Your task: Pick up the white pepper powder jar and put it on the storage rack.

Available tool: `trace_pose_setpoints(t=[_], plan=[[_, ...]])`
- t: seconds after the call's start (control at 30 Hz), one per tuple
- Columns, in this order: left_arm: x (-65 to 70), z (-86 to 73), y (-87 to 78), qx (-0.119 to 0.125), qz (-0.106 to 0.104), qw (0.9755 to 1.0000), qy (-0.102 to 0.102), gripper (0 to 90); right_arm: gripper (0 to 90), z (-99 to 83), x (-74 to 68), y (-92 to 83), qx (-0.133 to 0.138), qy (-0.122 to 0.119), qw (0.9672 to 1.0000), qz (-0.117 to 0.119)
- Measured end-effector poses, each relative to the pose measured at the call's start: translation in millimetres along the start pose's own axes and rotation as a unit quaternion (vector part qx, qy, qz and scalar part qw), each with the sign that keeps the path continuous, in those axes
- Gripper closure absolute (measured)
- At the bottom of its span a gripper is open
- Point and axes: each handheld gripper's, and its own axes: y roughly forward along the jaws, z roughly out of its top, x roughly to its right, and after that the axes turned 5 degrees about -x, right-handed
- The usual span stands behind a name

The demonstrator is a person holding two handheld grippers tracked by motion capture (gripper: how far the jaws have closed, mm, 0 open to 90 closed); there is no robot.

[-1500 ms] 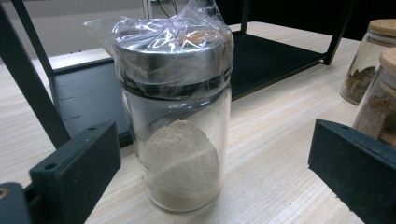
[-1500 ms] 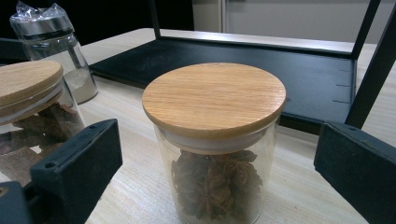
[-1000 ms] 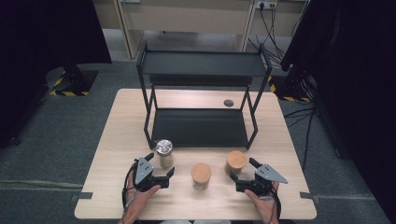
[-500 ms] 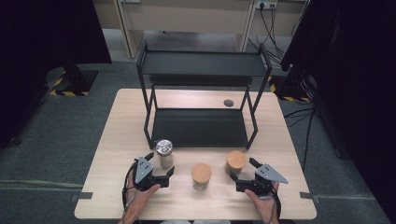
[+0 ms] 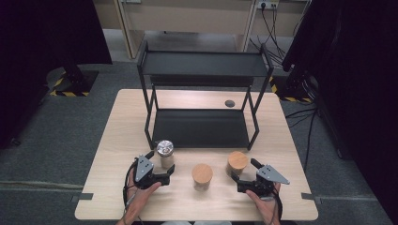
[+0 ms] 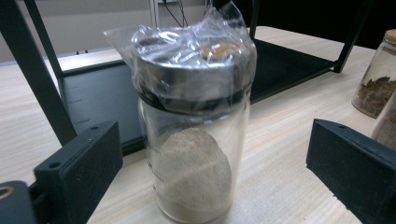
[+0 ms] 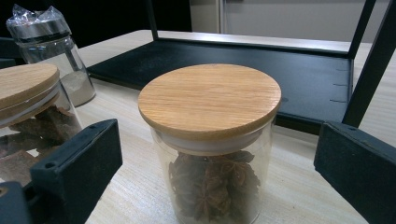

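Note:
A glass shaker jar [image 5: 164, 153] [image 6: 194, 140] with a metal cap under plastic wrap holds pale powder. It stands between the jaws of my left gripper [image 5: 162, 161] [image 6: 212, 140], which is open with gaps on both sides. A wooden-lidded jar of star anise [image 5: 237, 162] [image 7: 210, 140] stands between the jaws of my right gripper [image 5: 243, 169] [image 7: 219, 135], which is open too and not touching it. A second wooden-lidded jar [image 5: 202, 175] [image 7: 28, 107] of brown spice stands between the two grippers.
A black two-tier metal rack [image 5: 202, 126] stands behind the jars in the middle of the wooden table [image 5: 122, 122]; its lower shelf is bare. A small dark round object [image 5: 229, 103] lies on the table behind the rack. A person's hands hold both grippers at the front edge.

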Motion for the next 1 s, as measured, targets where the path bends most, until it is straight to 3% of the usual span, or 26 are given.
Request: trace_pose_setpoints(t=[0.7, 1.0], plan=[[-3.9, 5.3, 12.4, -0.013, 0.001, 0.9999, 0.000, 5.3, 1.3, 0.0, 1.3, -0.2, 0.001, 0.006, 1.0000, 0.002], [-5.1, 6.9, 19.5, -0.019, 0.000, 0.9998, 0.002, 12.7, 1.3, -0.1, 1.2, -0.2, 0.002, 0.006, 1.0000, 0.001]])
